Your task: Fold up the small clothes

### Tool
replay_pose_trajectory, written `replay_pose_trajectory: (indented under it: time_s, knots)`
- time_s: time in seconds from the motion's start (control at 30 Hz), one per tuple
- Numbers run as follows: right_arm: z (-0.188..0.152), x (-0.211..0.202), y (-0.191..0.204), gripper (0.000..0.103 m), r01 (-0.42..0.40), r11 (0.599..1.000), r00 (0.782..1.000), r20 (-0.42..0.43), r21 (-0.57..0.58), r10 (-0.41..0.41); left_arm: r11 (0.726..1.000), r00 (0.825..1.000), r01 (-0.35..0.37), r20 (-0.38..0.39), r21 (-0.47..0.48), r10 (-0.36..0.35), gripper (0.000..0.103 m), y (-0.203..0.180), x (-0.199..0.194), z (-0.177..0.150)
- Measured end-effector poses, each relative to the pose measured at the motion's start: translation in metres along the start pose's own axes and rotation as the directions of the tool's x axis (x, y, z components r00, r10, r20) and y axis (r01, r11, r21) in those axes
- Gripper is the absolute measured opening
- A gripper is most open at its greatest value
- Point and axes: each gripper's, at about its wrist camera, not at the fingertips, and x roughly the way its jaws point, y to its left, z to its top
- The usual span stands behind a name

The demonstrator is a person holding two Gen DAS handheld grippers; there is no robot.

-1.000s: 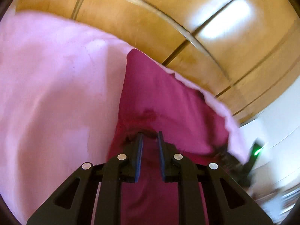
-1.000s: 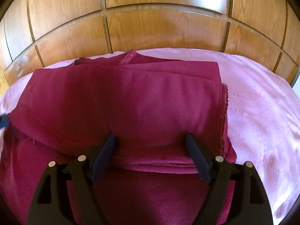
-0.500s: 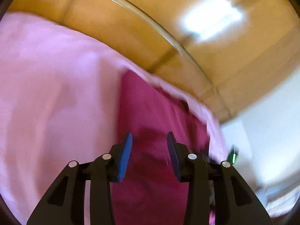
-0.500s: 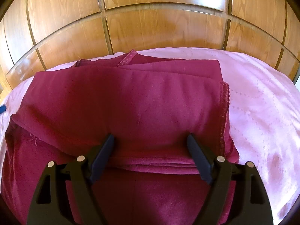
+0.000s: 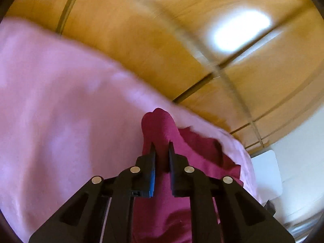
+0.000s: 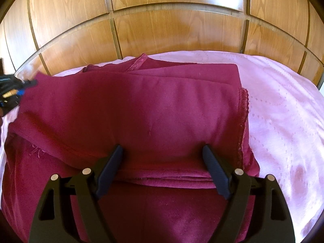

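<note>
**Garment pinched at one corner, folded on the bed**

Garment (image 6: 154,109), a dark red cloth with a lacy edge along one side, lies folded in several layers on a pink bedspread (image 6: 283,121). No label or writing can be read on it.

The left gripper (image 5: 161,147) has its jaws pressed together on a raised fold of the garment; red cloth bulges up just past the fingertips. That view is blurred.

The right gripper (image 6: 163,151) has its jaws spread wide, with the near folded edge of the garment between them. Whether its fingers (image 6: 212,164) touch the cloth, I cannot tell.

Behind the bed stands a panelled wooden headboard (image 6: 174,32).
</note>
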Motion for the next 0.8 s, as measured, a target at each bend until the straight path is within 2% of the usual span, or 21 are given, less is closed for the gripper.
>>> replay_pose_trajectory:
  time_s: [0.07,0.1,0.13,0.17,0.2,0.27,0.33,0.4,0.43,0.47,0.53,0.57,0.6,0.63,0.67,0.7,0.77,0.8]
  knots:
    - [0.000,0.000,0.000,0.082,-0.001,1.000,1.000,0.001,0.002,0.001,0.991,0.994,-0.105,0.030,0.089,0.102,0.010,-0.011,-0.003,-0.005]
    - [0.000,0.000,0.001,0.082,0.000,1.000,1.000,0.000,0.000,0.000,0.976,0.983,-0.182,0.018,0.118,0.181,0.010,-0.009,0.004,-0.007]
    - [0.000,0.000,0.001,0.082,0.003,1.000,1.000,0.001,-0.003,-0.003,0.942,0.955,-0.293,-0.004,0.166,0.297,0.010,-0.006,0.019,-0.010]
    - [0.000,0.000,0.001,0.082,0.002,1.000,1.000,0.001,-0.004,-0.002,0.909,0.925,-0.365,-0.032,0.202,0.378,0.014,0.001,0.032,-0.013]
    - [0.000,0.001,0.001,0.082,0.002,1.000,1.000,0.001,-0.004,-0.002,0.902,0.916,-0.378,-0.057,0.207,0.397,0.015,0.006,0.040,-0.016]
    - [0.000,0.001,0.001,0.082,0.003,1.000,1.000,0.001,-0.003,-0.003,0.901,0.912,-0.401,-0.020,0.167,0.409,0.019,0.002,0.029,-0.015]
    - [0.000,0.001,0.001,0.082,0.001,1.000,1.000,0.001,-0.001,-0.001,0.911,0.920,-0.391,0.053,0.129,0.388,0.019,-0.011,0.002,-0.017]
    - [0.001,0.002,0.001,0.082,-0.001,1.000,1.000,0.001,0.001,0.001,0.941,0.951,-0.305,0.103,0.147,0.292,0.019,-0.028,-0.024,-0.030]
    - [0.001,0.002,0.001,0.082,-0.002,1.000,1.000,0.001,0.002,0.002,0.950,0.970,-0.243,0.082,0.197,0.231,0.019,-0.041,-0.030,-0.040]
    - [0.001,0.002,0.001,0.082,-0.002,1.000,1.000,0.000,0.002,0.002,0.939,0.973,-0.230,0.070,0.254,0.219,0.019,-0.051,-0.034,-0.053]
    - [0.001,0.002,0.001,0.082,-0.004,1.000,1.000,0.000,0.004,0.004,0.906,0.969,-0.237,0.016,0.351,0.248,0.019,-0.061,-0.030,-0.082]
    - [0.000,0.002,0.001,0.082,-0.005,1.000,1.000,0.001,0.005,0.005,0.891,0.957,-0.258,-0.029,0.374,0.289,0.019,-0.058,-0.021,-0.093]
    - [0.000,0.001,0.001,0.082,-0.005,1.000,1.000,0.001,0.006,0.005,0.873,0.935,-0.296,-0.067,0.388,0.347,0.019,-0.049,-0.014,-0.106]
    - [0.000,0.002,0.001,0.082,-0.005,1.000,1.000,0.001,0.006,0.005,0.861,0.927,-0.312,-0.069,0.401,0.368,0.019,-0.038,-0.010,-0.120]
    - [0.000,0.002,0.001,0.082,-0.006,1.000,1.000,0.000,0.007,0.006,0.864,0.941,-0.300,-0.021,0.405,0.337,0.019,-0.033,-0.016,-0.127]
    - [0.001,0.002,0.000,0.082,-0.007,1.000,1.000,-0.001,0.007,0.007,0.873,0.944,-0.298,-0.018,0.385,0.330,0.019,-0.031,-0.019,-0.127]
    - [0.001,0.002,0.000,0.082,-0.007,1.000,1.000,-0.004,0.007,0.007,0.897,0.940,-0.312,-0.033,0.314,0.338,0.019,-0.033,-0.025,-0.120]
    - [0.001,0.002,0.000,0.082,-0.006,1.000,1.000,-0.004,0.006,0.006,0.899,0.937,-0.323,-0.033,0.295,0.347,0.019,-0.035,-0.027,-0.121]
